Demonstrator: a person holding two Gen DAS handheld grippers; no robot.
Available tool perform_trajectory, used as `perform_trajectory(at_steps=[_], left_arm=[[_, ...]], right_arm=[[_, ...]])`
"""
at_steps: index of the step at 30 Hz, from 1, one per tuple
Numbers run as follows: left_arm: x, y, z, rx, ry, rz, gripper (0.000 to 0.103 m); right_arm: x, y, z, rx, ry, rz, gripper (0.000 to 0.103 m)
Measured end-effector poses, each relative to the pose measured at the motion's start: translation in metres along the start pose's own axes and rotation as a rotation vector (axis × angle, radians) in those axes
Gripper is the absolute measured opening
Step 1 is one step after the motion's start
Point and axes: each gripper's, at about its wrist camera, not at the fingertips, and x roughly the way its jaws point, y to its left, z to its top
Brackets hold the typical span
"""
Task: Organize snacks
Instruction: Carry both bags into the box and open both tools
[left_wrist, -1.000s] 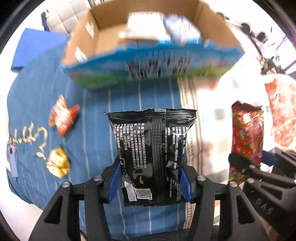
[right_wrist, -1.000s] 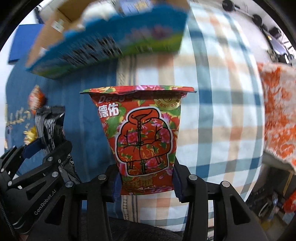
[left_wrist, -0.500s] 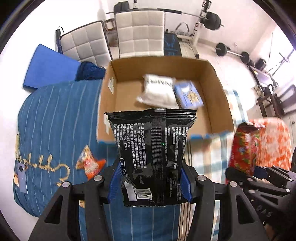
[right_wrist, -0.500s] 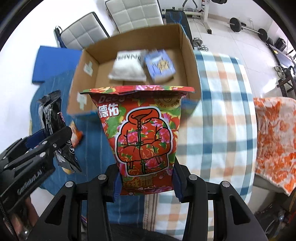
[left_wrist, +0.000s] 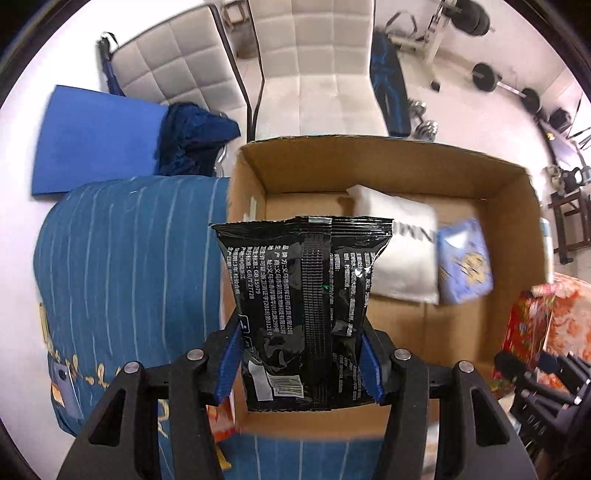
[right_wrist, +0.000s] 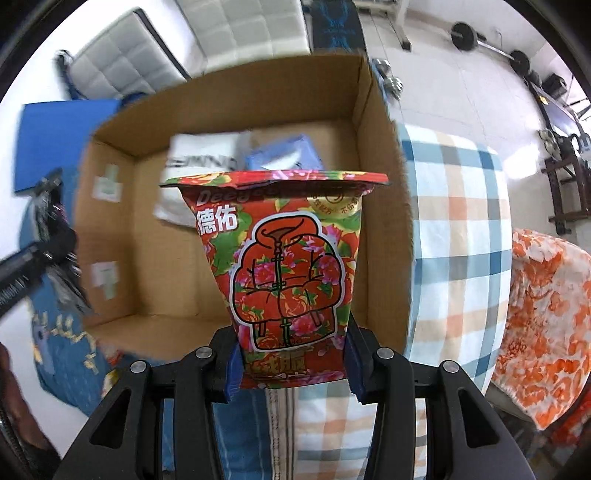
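Note:
My left gripper (left_wrist: 301, 363) is shut on a black snack packet (left_wrist: 303, 295), held upright over the near left part of an open cardboard box (left_wrist: 509, 184). My right gripper (right_wrist: 291, 363) is shut on a red flowered snack packet (right_wrist: 284, 266), held upright above the box's (right_wrist: 384, 221) near right side. Inside the box lie a white packet (left_wrist: 402, 258) and a light blue packet (left_wrist: 465, 262), both toward the far side. The red packet (left_wrist: 524, 332) also shows at the right edge of the left wrist view.
The box stands on a bed with a blue striped cover (left_wrist: 129, 258) on the left and a plaid sheet (right_wrist: 461, 221) on the right. An orange patterned cloth (right_wrist: 546, 314) hangs at far right. An orange snack (left_wrist: 221, 421) lies by the box's near left corner. White chairs (left_wrist: 317, 74) stand beyond.
Both grippers have risen and moved forward with their packets, from in front of the box to above its opening. Neither grip has changed.

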Motion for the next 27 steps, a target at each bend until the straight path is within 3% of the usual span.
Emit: perform_trajectory(at_steps=[5,13,16,21,27], left_arm=[[0.043,-0.006,0.035,0.015,0.058,0.039,0.052],[0.097,-0.026,0.064,0.107,0.149,0.117,0.053],[0.107,-0.031,0.065,0.124,0.175,0.114,0.053],[0.113,-0.033,0.06,0.1,0.224,0.01,0.054],[0.122,-0.022,0.065,0.07,0.26,-0.015,0.054]], right_arm=[[0.049,-0.002,0.024,0.002,0.084,-0.06,0.047],[0.088,0.001,0.043,-0.009,0.162,-0.112,0.047],[0.092,0.002,0.048,-0.012,0.171,-0.116,0.047],[0.092,0.01,0.052,-0.041,0.187,-0.127,0.048],[0.092,0.014,0.057,-0.053,0.216,-0.127,0.048]])
